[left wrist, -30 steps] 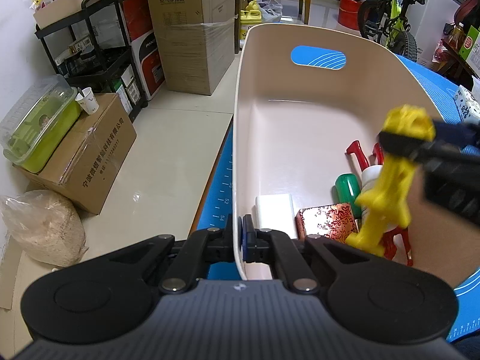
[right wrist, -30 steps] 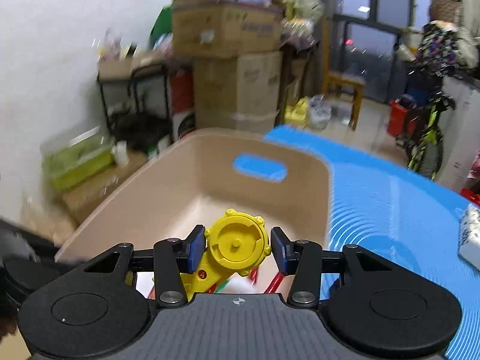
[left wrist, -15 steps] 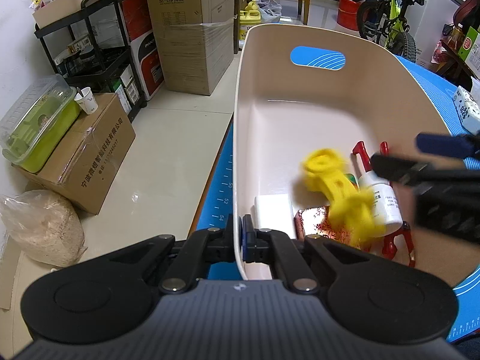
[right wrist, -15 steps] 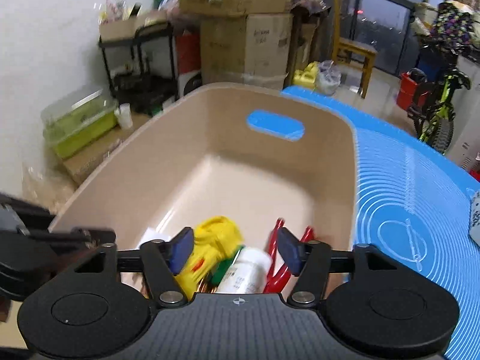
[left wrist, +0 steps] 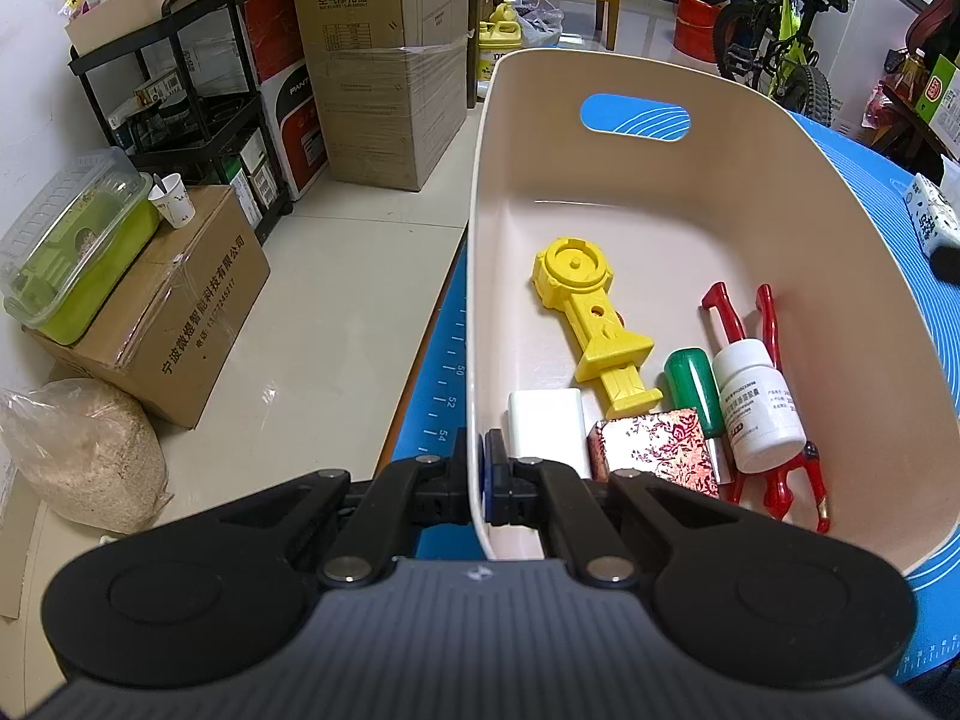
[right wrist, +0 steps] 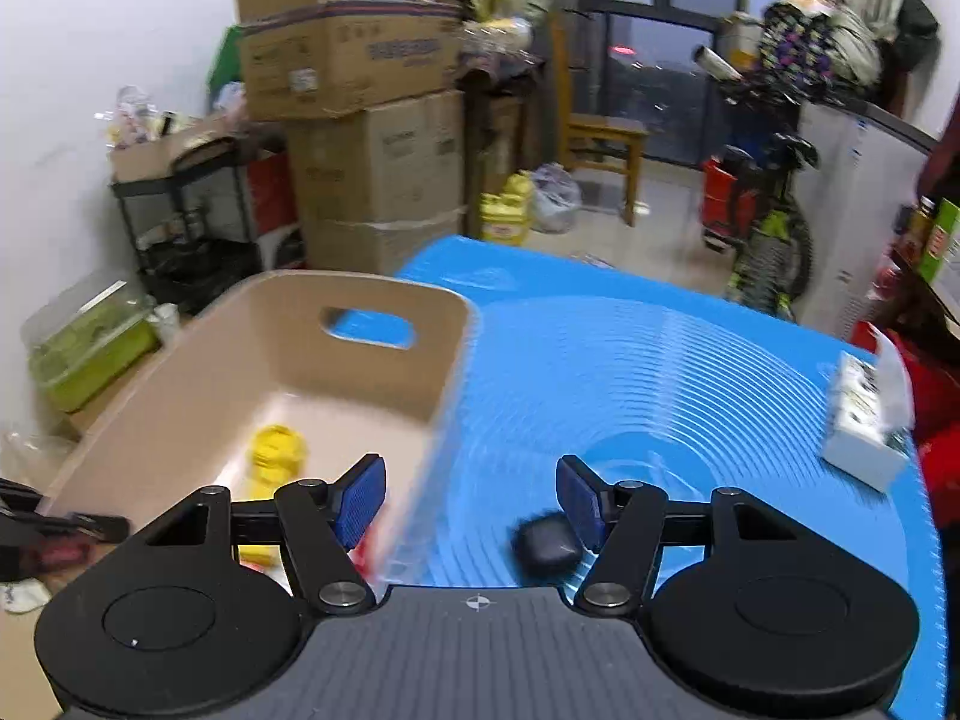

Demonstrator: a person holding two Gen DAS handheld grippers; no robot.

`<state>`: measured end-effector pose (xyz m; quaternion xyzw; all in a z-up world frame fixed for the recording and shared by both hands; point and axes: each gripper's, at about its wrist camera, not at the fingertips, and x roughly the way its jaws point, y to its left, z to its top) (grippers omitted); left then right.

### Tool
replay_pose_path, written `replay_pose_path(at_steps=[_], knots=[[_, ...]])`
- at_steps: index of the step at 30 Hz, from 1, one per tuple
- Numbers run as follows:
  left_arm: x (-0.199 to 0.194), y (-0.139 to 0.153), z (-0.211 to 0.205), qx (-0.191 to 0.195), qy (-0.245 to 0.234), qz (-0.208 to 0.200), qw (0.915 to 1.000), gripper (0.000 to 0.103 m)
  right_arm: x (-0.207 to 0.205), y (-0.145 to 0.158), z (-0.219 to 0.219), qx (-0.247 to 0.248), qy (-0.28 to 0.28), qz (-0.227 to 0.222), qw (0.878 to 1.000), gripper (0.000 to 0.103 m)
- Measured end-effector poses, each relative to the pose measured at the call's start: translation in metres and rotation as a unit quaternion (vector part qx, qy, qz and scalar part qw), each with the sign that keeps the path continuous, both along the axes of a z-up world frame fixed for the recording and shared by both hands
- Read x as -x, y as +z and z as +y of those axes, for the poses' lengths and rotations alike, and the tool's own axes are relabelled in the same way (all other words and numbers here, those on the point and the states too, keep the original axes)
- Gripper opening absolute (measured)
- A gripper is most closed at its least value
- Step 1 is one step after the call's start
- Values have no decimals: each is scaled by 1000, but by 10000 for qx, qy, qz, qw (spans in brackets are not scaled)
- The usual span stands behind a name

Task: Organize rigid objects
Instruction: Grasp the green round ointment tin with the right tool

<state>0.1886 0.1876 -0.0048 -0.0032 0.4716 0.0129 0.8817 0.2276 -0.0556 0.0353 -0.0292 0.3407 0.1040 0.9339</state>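
Note:
My left gripper [left wrist: 487, 474] is shut on the near left rim of the beige bin [left wrist: 480, 240]. Inside lie a yellow toy tool [left wrist: 591, 324], red pliers [left wrist: 774, 480], a white pill bottle [left wrist: 756, 408], a green-handled tool [left wrist: 696, 387], a white block [left wrist: 545, 423] and a red patterned box [left wrist: 657, 441]. My right gripper [right wrist: 474, 501] is open and empty, above the bin's right rim [right wrist: 447, 372] and the blue mat [right wrist: 660, 372]. A small dark case [right wrist: 543, 543] lies on the mat just under its right finger.
A white tissue pack [right wrist: 864, 420] sits at the mat's right edge. Left of the table are cardboard boxes [left wrist: 162, 324], a green lidded container [left wrist: 72, 258], a sack [left wrist: 84, 456] and a black shelf cart [left wrist: 180, 114]. A bicycle [left wrist: 774, 42] stands behind.
The right gripper opened and dropped the yellow toy tool into the bin, then pulled back up and to the right over the mat. The left gripper has kept its hold on the rim.

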Motion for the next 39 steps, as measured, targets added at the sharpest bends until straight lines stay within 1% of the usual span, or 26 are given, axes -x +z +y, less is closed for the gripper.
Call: replay_pose_path(at_steps=[4,7,13,17,20,25,29,32,35,39], knots=[[0,0,0,0,2,2,10000,5,-3,-18,-24,69,-56,242,9997,70],[0,0,0,-3,-1,0,10000,5,-2,-37,-34,145,16,402,9991,70],[0,0,0,-1,-1,0,10000,5,3,-78,-33,243,420,828,9954,70],[0,0,0,-2,-2,0,10000,5,0,-97,-24,275,627,1047,9921,70],[0,0,0,0,-1,0,10000,5,0,-104,-16,326,706,1093,9910,70],[0,0,0,-3,-1,-1,10000,5,-2,-103,-11,332,838,992,9910,70],[0,0,0,3,3,-1,10000,5,-2,-102,-15,287,950,1046,9896,70],[0,0,0,-2,0,-1,10000,5,0,-104,-12,437,1095,1100,9869,70],[0,0,0,1,2,-1,10000,5,2,-108,-11,605,1113,1081,9860,70],[0,0,1,-6,11,1,10000,5,-3,-112,-8,551,1135,1073,9862,69]])
